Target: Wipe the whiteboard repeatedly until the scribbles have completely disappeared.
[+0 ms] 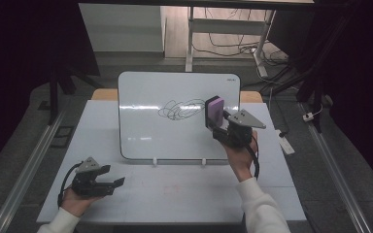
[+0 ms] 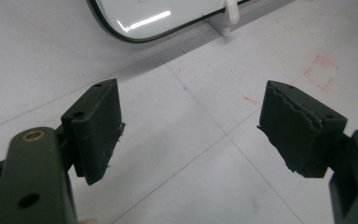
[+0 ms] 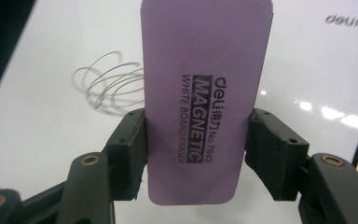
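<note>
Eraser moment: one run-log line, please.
right gripper: shut on eraser | eraser: at whiteboard, beside scribble | left gripper: open, above table

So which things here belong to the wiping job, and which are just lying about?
In the job:
purple eraser, held in the right gripper
whiteboard
black scribble

Lying about:
left gripper, open over the table
white power strip on the floor
</note>
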A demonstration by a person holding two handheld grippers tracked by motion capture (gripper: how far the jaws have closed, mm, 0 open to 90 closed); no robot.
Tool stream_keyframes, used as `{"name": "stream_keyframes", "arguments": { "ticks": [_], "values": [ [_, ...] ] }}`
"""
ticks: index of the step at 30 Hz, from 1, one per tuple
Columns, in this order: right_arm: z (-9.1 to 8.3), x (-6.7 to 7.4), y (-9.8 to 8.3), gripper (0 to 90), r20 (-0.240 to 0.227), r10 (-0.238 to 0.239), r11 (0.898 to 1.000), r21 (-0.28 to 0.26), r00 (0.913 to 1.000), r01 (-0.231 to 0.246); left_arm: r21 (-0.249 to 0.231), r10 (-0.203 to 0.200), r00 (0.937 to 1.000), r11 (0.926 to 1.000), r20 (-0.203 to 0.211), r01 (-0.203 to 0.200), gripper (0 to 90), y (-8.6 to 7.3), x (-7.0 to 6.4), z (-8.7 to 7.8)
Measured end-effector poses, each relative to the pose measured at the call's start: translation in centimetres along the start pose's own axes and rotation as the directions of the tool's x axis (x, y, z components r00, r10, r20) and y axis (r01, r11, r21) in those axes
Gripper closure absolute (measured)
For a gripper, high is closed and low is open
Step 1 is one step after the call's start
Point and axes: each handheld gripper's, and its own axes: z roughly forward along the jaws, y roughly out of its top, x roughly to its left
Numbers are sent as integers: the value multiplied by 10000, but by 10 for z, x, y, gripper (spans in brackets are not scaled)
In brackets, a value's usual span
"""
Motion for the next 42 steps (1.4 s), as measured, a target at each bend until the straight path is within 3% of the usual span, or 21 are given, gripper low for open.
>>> {"name": "stream_keyframes", "arguments": {
  "ticks": [7,18,22,24,31,33,39,42],
  "values": [
    [18,-5,16,406,367,-87,9998,208,9993,79,-24,-48,10000,10000,54,48,219,1,3,1],
    [44,-5,26,409,251,262,9970,720,9993,-280,-4,-99,9999,10000,-59,99,219,-2,6,1],
    [52,5,23,410,-43,284,9937,1086,9996,-278,75,-55,10000,10000,-47,56,212,-1,5,2],
    [59,18,20,410,-403,298,9912,1303,9987,-243,229,-26,10000,9997,-80,28,211,-2,5,3],
    [65,38,15,409,-652,-69,9896,1431,9978,162,73,43,9998,10000,-170,-41,214,-1,3,1],
    [62,35,16,409,-638,82,9888,1494,9979,14,76,53,9999,10000,-160,-52,214,0,2,1],
    [49,7,19,410,298,459,9891,1388,9985,-496,41,-16,9999,10000,-167,16,214,0,4,1],
    [49,0,19,410,258,833,9869,1362,9962,-861,43,-18,9999,10000,-165,18,214,0,4,1]
  ]
}}
